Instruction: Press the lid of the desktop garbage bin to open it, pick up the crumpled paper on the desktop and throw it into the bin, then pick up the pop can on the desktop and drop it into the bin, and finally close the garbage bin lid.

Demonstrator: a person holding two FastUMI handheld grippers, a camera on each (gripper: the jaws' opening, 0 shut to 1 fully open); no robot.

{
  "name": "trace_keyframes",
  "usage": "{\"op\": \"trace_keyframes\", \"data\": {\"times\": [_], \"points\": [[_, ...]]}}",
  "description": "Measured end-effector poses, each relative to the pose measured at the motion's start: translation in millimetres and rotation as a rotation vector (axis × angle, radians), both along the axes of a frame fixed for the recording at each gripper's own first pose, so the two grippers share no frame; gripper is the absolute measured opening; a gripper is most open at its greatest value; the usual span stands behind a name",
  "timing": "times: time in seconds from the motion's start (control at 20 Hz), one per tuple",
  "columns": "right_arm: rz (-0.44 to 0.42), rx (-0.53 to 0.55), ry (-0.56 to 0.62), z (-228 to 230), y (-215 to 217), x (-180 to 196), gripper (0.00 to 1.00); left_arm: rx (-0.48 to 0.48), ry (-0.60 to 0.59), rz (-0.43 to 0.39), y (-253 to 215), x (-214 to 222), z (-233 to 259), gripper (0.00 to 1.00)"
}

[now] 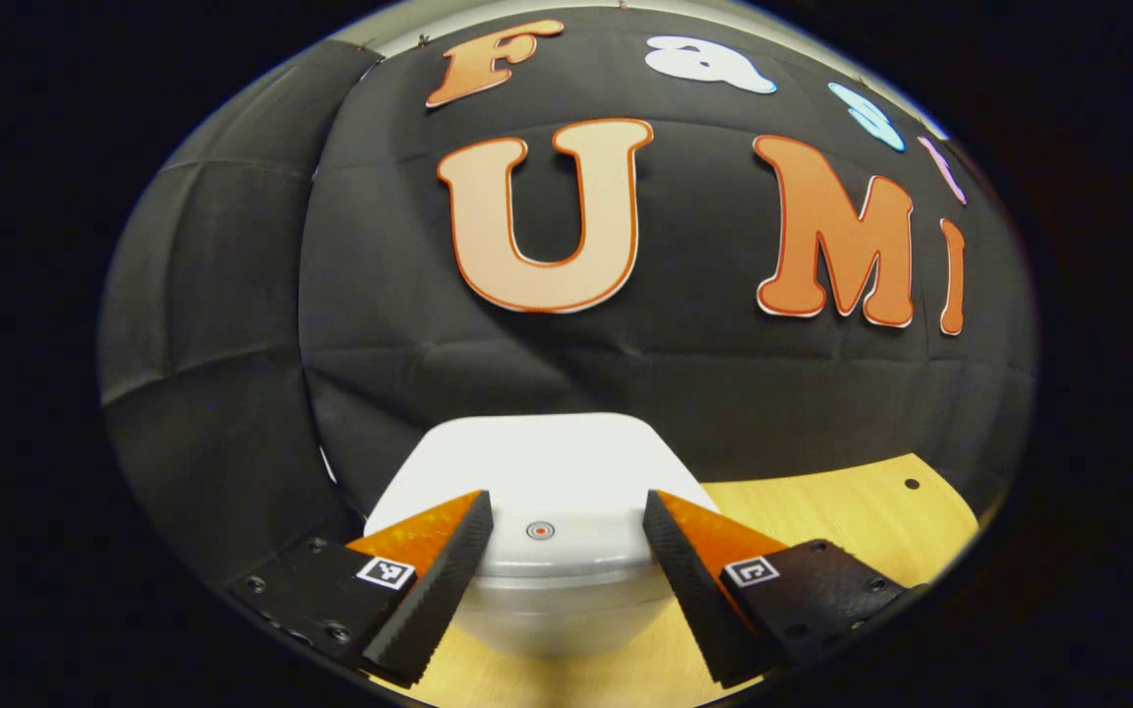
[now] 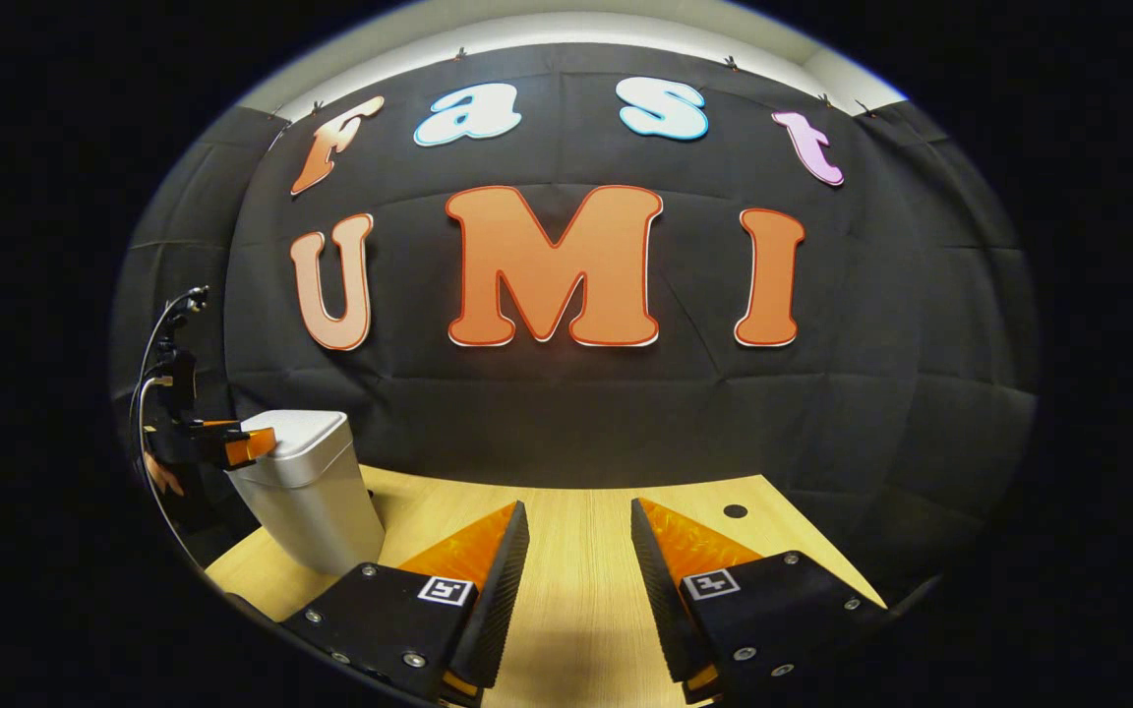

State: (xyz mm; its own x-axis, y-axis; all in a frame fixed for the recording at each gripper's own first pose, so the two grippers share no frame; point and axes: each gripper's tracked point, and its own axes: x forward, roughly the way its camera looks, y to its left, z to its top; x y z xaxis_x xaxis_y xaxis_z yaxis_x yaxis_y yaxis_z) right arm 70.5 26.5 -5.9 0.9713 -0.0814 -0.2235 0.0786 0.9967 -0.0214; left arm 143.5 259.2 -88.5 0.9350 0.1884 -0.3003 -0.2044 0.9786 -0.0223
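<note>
Left gripper view is showing my left gripper (image 1: 566,536) hovering, fingers spread, over the bin (image 1: 547,472) lid; I'm aiming one fingertip at its red-ringed button (image 1: 540,530), pressing straight down

A staged recording booth rather than a lived-in room: black cloth wall (image 2: 566,413) pinned up behind a bare light-wood counter (image 2: 576,580) carrying a small white bin (image 2: 306,492).
</note>
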Motion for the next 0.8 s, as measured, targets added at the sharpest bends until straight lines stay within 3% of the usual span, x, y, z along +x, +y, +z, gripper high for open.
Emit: {"op": "trace_keyframes", "data": {"times": [0.15,0.55,0.8], "points": [[0.002,0.003,0.005,-2,3,0,0.63,-0.03,-0.022,0.003,-2,-4,-7,0.98],[0.025,-0.005,-0.006,3,6,-4,0.63,0.026,-0.111,0.043,1,-20,21,0.96],[0.031,0.001,-0.021,9,1,-9,0.63,0.01,-0.178,0.009,-45,-50,56,0.96]]}}
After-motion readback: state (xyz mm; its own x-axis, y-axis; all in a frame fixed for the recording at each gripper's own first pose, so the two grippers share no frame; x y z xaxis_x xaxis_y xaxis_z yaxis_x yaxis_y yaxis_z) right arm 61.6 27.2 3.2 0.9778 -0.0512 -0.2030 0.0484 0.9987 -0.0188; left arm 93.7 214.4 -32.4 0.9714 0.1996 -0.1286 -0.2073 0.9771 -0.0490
